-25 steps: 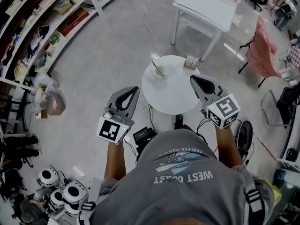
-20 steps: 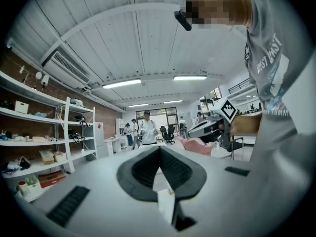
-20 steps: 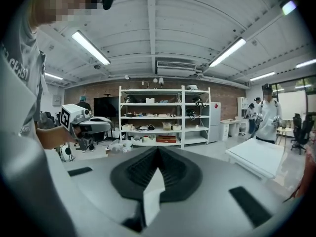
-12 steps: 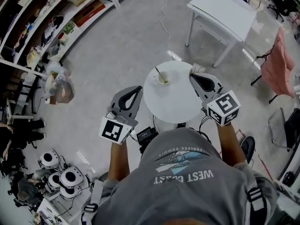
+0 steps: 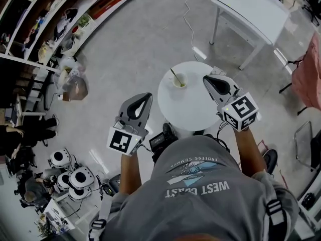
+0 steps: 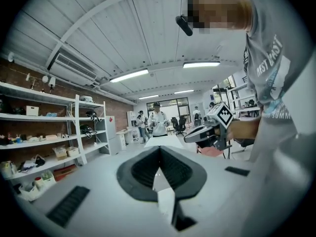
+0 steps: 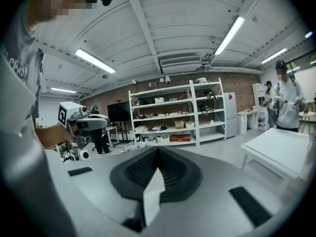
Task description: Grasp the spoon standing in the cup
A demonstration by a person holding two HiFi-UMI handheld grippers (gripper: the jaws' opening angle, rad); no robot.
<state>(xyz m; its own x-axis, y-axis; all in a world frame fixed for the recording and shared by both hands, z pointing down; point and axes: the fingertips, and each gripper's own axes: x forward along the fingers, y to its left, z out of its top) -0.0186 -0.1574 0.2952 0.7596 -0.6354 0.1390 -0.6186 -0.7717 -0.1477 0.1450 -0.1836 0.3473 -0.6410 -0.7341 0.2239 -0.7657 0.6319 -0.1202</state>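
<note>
Here, spoon (image 5: 174, 76) in cup (image 5: 180, 81) stands apart, left of right gripper (image 5: 207, 81).

Pale cup (image 5: 180, 80) upright nr far edge of round table (image 5: 193, 109); spoon (image 5: 175, 76) stands inside, handle tilted up-left.

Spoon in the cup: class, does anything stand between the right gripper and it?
Nothing visible does. In the head view, only bare white table shows between the right gripper, its jaws shut, and the cup holding the spoon.
</note>
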